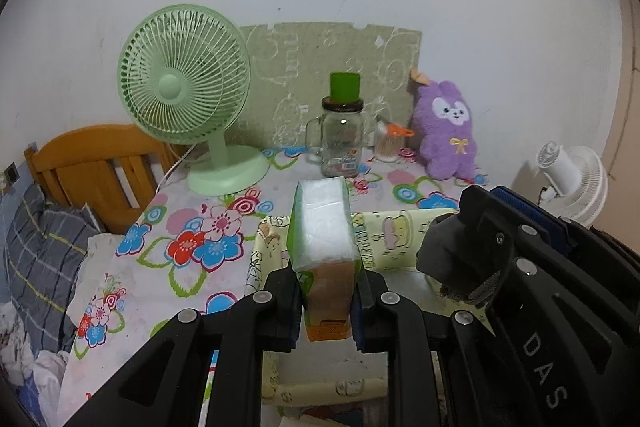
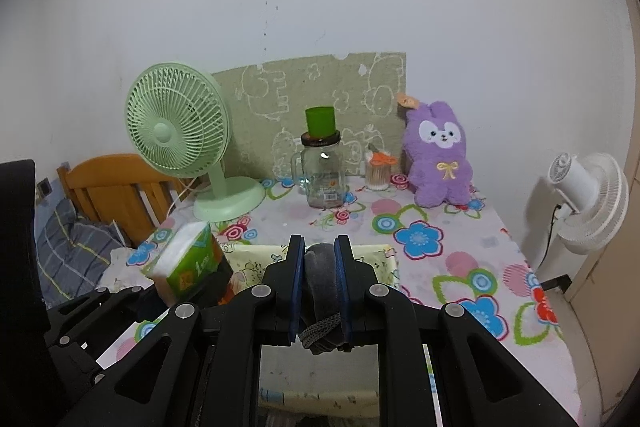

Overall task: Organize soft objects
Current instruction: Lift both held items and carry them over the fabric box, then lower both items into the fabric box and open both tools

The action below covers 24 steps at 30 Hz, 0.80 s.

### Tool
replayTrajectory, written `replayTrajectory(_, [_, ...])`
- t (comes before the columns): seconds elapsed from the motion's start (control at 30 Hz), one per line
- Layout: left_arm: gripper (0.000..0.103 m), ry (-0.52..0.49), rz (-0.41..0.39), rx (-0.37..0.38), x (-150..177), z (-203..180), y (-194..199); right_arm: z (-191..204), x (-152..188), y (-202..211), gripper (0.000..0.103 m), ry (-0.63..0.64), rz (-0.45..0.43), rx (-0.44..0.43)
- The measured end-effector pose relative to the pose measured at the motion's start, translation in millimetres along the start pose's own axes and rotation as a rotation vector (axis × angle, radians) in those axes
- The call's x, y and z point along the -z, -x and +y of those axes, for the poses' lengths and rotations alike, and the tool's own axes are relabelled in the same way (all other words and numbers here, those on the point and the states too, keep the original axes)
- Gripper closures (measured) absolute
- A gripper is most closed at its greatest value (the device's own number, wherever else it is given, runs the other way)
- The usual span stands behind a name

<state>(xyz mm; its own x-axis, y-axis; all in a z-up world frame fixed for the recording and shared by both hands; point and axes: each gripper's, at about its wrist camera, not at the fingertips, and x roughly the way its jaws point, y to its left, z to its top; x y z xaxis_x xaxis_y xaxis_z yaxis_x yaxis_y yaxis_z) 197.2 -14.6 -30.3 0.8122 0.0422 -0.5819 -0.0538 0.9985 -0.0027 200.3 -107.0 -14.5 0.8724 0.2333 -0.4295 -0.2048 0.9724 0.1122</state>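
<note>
Since soft things are being gathered, a tissue pack [image 1: 324,227] is pinched by the left tongs [image 1: 326,301] and a rolled grey cloth [image 2: 320,279] by the right tongs [image 2: 320,291], both held over the yellow fabric bin [image 1: 400,239] on the desk [image 2: 460,267], presumably for dropping in.
</note>
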Motion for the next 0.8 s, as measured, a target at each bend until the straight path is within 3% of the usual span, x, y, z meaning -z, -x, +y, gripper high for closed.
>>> replayTrajectory(0.5, [0.084,0.021,0.147,0.035,-0.8,4.6,-60.6,-10.5,5.8,-59.5,0.085,-0.035,0.101,-0.019])
replayTrajectory(0.57, [0.069,0.027,0.162,0.029,-0.4,6.2,-67.9,-10.5,7.0,-67.4,0.085,-0.045,0.113,-0.018])
replayTrajectory(0.8, [0.061,0.023,0.164,0.045,1.6,8.4,-73.8,-11.2,9.9,-85.1,0.085,-0.057,0.149,0.005])
